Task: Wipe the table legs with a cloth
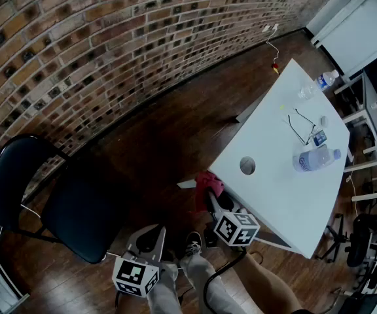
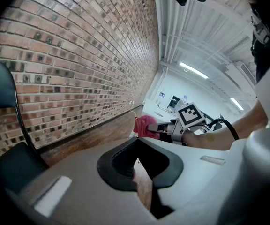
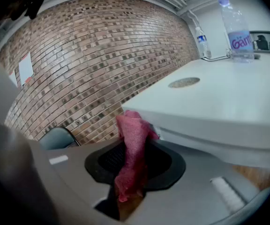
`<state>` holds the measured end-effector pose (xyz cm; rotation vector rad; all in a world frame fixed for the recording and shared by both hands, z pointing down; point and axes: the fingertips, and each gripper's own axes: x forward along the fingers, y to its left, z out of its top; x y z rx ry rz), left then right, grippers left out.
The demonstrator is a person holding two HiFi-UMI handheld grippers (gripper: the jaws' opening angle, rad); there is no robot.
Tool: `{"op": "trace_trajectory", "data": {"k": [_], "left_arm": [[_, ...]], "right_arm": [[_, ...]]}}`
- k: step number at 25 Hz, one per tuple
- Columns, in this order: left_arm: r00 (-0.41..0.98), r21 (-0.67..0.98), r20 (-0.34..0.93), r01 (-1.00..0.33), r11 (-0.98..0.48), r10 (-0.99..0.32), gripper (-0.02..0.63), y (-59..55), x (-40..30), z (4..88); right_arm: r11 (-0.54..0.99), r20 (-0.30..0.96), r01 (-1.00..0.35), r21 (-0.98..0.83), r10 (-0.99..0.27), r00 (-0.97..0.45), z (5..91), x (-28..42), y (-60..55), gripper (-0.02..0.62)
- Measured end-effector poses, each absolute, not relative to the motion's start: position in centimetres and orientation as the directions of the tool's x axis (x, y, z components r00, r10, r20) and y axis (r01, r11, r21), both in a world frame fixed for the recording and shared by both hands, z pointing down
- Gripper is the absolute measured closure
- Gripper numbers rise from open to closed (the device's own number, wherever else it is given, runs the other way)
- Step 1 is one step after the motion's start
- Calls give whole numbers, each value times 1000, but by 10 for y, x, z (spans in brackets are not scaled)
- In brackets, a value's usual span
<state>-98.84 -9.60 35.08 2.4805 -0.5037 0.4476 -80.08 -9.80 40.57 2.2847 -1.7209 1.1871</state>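
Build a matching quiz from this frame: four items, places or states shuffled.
Column one:
1. red cloth
2. black chair
3. water bottle
4. left gripper

Column two:
a. on the white table
b. beside the brick wall
c. holds nothing
d. clamped in the right gripper

Pairs: 1-d, 2-b, 3-a, 4-c

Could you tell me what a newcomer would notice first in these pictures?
The red cloth clamped in the right gripper, held by the near corner of the white table. A long brick wall runs beside the wooden floor, with a black chair standing before it.
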Motion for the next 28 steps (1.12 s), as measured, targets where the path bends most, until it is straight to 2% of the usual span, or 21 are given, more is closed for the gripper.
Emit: {"op": "trace_trajectory", "data": {"k": [8,19,28], "left_arm": [[905,458,332,-402,-793,-267,611,-103,-957,457],[898,446,362,-401,-800,-248,611,-121,-941,642],[888,458,439,-350,-817,-134,611,-122,-904,792]], "right_arm": [[-414,570,-789,-453,-816,101,518,-797,-96,497],[-445,628,-774,-452,-774,78,737,-799,-99,497],[-530,681,-728,-435,-723,118,918,-802,-94,497]]}}
